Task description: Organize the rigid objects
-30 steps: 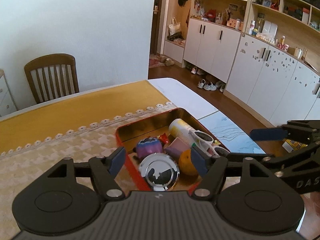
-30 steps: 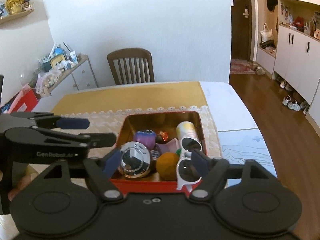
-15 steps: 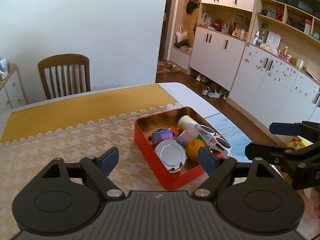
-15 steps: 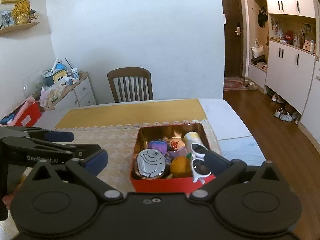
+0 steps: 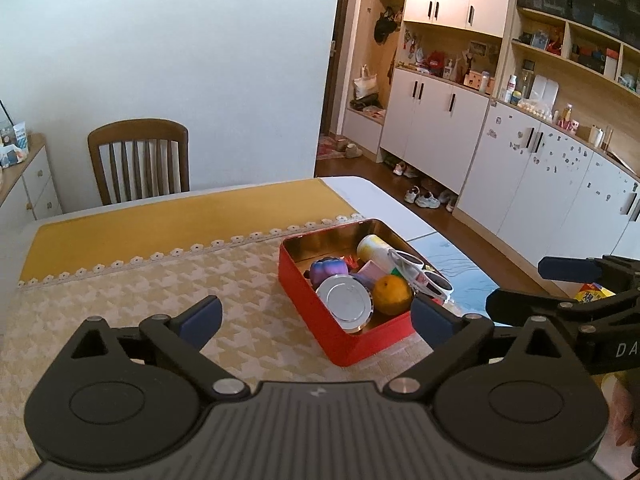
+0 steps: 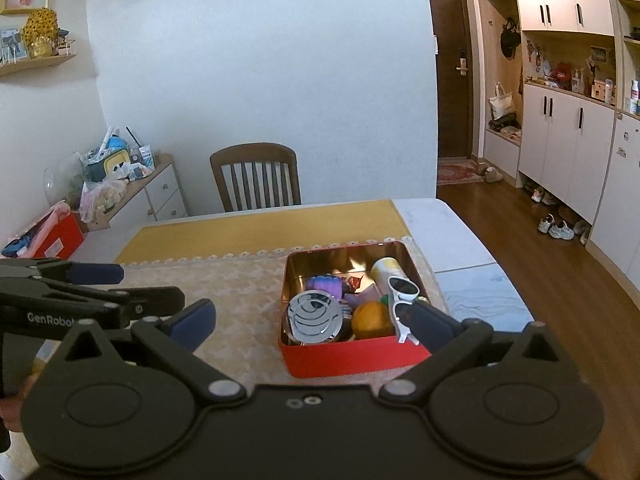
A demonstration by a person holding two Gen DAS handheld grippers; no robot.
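We hold the left gripper [image 5: 316,314] and right gripper [image 6: 312,318], both just spread wide and empty, short of the filled red tin [image 5: 320,320].

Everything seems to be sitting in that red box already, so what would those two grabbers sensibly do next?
Probably just draw back a little more and rest. The orange, sunglasses and round silver lid all lie inside the red box, and both the left gripper and right gripper, jaws just opened, hold nothing.
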